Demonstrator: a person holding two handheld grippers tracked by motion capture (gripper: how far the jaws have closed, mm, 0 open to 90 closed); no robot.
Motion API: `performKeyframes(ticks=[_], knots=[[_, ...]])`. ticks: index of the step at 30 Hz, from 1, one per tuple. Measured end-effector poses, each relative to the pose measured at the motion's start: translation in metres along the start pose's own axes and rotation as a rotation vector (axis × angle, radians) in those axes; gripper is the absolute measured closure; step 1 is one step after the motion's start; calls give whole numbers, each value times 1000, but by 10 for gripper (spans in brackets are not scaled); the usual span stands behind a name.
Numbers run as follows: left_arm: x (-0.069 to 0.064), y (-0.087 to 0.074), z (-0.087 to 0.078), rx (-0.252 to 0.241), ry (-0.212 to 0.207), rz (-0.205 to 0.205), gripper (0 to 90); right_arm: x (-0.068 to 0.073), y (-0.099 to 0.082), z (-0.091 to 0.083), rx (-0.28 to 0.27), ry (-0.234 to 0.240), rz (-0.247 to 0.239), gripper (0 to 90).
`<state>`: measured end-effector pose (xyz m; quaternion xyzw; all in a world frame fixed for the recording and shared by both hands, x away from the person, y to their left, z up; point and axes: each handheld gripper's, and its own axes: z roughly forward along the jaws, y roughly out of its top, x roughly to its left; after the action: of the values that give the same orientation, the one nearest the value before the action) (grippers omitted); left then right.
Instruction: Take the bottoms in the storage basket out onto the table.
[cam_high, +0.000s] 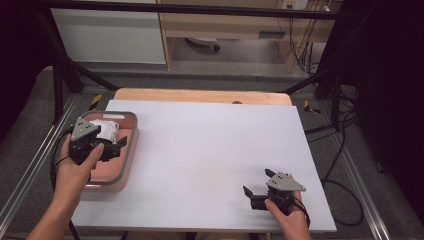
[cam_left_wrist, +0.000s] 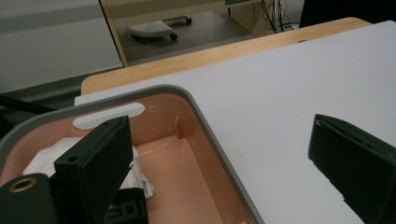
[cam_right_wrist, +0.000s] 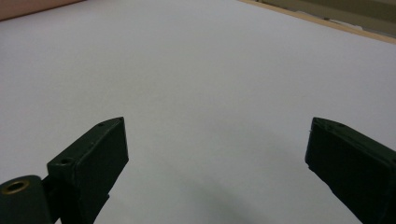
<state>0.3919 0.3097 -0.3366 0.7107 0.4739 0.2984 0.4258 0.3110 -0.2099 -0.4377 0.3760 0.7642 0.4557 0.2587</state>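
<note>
While over tray: my left gripper (cam_high: 117, 145), jaws apart, above pink tray (cam_high: 131, 145) at 9 o'clock; white cloth (cam_high: 106, 129) inside.
Right gripper (cam_high: 257, 182): 5 o'clock, jaws apart, holding nothing.

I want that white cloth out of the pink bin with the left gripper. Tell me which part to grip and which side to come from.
Grip a raised fold at the top of the crumpled white cloth, coming from above. It lies low inside the pink bin, at the far end by the handle slot, so the walls likely block a sideways approach. The left gripper is open and already hangs over the bin's inside.
</note>
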Motion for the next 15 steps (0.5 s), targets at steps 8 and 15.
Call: performKeyframes(ticks=[8, 15], knots=[[23, 5, 24, 67, 75, 17, 78, 1, 1, 1, -10, 24, -3, 57], [46, 3, 30, 108, 123, -2, 86, 9, 2, 4, -3, 48, -44, 60]])
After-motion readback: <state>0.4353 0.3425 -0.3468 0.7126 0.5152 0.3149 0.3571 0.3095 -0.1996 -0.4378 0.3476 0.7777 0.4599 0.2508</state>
